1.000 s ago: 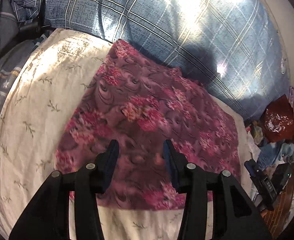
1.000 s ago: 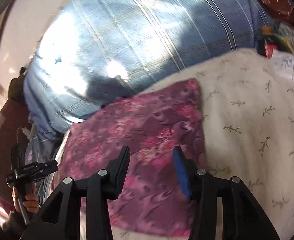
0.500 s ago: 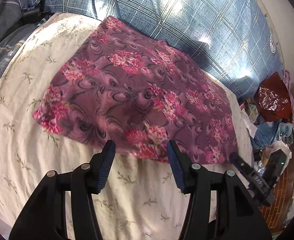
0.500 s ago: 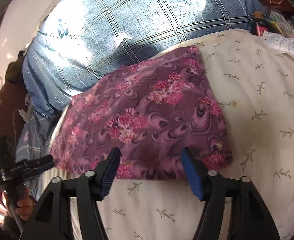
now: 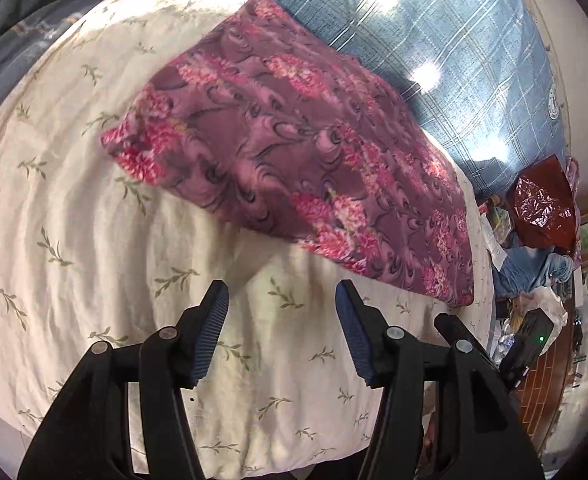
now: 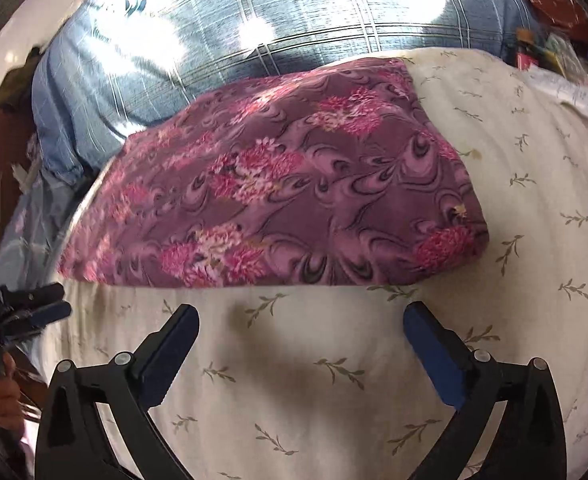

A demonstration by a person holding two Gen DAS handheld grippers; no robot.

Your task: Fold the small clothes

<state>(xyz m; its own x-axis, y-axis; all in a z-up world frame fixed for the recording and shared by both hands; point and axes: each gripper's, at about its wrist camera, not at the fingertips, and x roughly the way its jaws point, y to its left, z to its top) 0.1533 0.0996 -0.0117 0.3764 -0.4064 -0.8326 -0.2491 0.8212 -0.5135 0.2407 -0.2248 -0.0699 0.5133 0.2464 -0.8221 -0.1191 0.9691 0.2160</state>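
Ahead of the left gripper (image 5: 281,306) and right gripper (image 6: 301,326), both spread wide and empty above the bed (image 6: 314,380), lies the purple floral garment (image 6: 294,200), apparently folded flat; perhaps another fold or setting aside remains

A cream sheet with small leaf sprigs (image 5: 94,240) covers the bed. A folded purple floral cloth (image 5: 294,152) lies flat on it, its far edge touching a blue plaid pillow (image 6: 294,12).
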